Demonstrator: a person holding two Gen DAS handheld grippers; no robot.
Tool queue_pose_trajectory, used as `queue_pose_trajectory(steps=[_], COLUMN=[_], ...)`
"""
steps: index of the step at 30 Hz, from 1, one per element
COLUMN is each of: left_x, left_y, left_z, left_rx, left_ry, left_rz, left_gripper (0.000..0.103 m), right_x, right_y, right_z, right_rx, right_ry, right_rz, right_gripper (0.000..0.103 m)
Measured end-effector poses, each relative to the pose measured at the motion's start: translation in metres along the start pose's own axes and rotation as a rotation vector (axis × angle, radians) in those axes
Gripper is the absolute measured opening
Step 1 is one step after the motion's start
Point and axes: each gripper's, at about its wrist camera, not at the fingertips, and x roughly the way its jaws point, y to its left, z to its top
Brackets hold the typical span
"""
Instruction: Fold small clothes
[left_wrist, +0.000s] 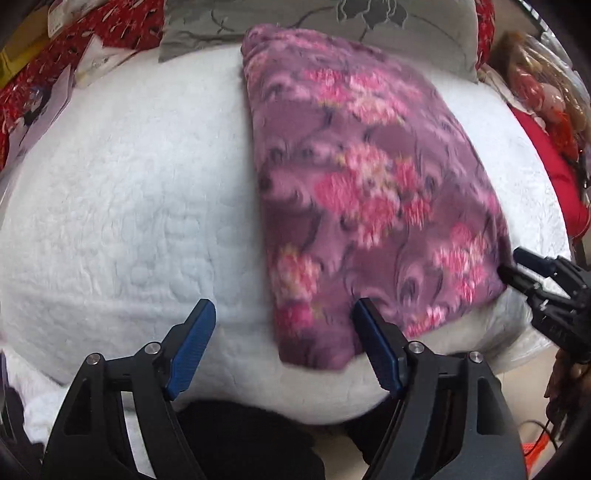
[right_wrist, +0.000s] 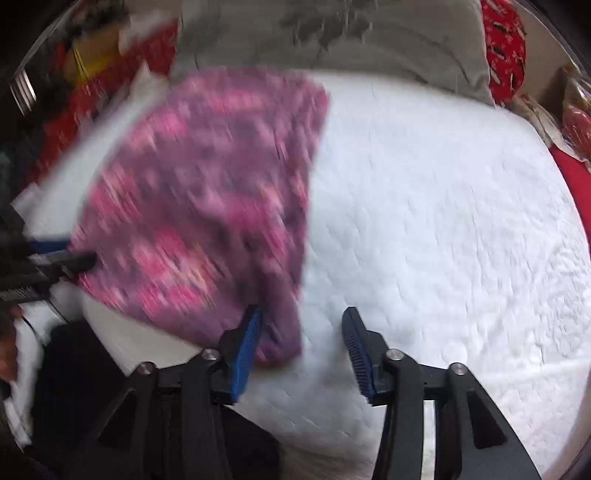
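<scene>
Left wrist view: one folded purple fleece garment (left_wrist: 369, 192) with pink flowers lies flat on the white quilted bed cover (left_wrist: 122, 206), its near corner between the blue pads of the left claw (left_wrist: 284, 332); the jaws stand wide apart and press on nothing; the right claw (left_wrist: 517, 269) shows at the right edge, its tips at the garment's right corner, jaws slightly parted; one grey pillow (left_wrist: 436, 40) with a leaf pattern lies beyond the garment; red patterned bedding (left_wrist: 122, 22) flanks it.

Right wrist view, blurred: the same single fleece garment (right_wrist: 207, 206) lies on the bed cover (right_wrist: 443, 221); the right claw (right_wrist: 303, 332) has its jaws apart, the left pad (right_wrist: 247, 350) touching the garment's near corner, the right pad over bare cover; nothing is clamped; the left claw (right_wrist: 74, 254) reaches in from the left edge at the garment's border, its jaws there too blurred to judge; the grey pillow (right_wrist: 406, 44) lies at the top.
</scene>
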Motion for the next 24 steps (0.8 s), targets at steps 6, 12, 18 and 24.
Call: queue_pose_trajectory(steps=[6,12,18,24], left_x=[-0.039,-0.054,-0.062,-0.067], left_y=[-0.004,-0.008,-0.021,-0.026], left_z=[-0.035,-0.06,-0.06,-0.06], left_rx=[0.019,0.054,0.054,0.043], left_ry=[-0.11,-0.168,-0.222,-0.263], left_rz=[0.067,0.165,0.169,0.142], left_gripper=[0.077,0.077,0.077,0.078], right_x=[-0.039,-0.069,-0.088,-0.107], right_y=[-0.003,0.007,0.028,0.036], right_z=[-0.01,-0.033,-0.054,-0.06], right_rx=[0.056,0.109,0.053,0.053], right_ry=[-0.037,-0.085,-0.146,-0.239], right_rz=[-0.113,-0.125,-0.203,-0.245], right_gripper=[0.064,0.092,0.093,0.099])
